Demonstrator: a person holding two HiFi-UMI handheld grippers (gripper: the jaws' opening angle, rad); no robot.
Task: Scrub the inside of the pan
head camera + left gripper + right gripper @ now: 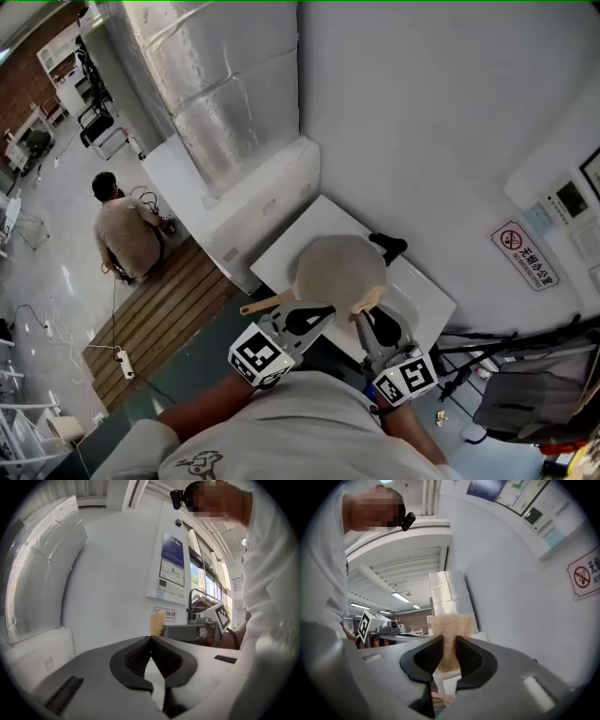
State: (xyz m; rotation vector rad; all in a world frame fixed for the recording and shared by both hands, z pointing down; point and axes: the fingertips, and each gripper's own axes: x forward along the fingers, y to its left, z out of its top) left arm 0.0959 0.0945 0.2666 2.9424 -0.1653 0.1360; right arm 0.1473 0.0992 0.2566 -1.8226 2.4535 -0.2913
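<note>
A round pan point(339, 270) with a pale beige inside lies on the white table point(427, 298). A wooden handle point(267, 304) sticks out at its near left, and a black piece point(389, 246) shows at its far rim. My left gripper point(322, 315) point(151, 641) hovers beside the wooden handle, jaws shut, with nothing visible between them. My right gripper point(371, 315) point(449, 643) is shut on a beige scrub pad point(450, 630) point(369, 301) point(157, 622) at the pan's near right edge. The pan appears in neither gripper view.
A white cabinet point(253, 197) and a foil-wrapped duct point(220, 84) stand behind the table, against the white wall with a no-smoking sign point(525, 255). A person point(122, 230) crouches by a wooden platform point(159, 314) on the floor at left. Dark gear point(525, 394) sits at right.
</note>
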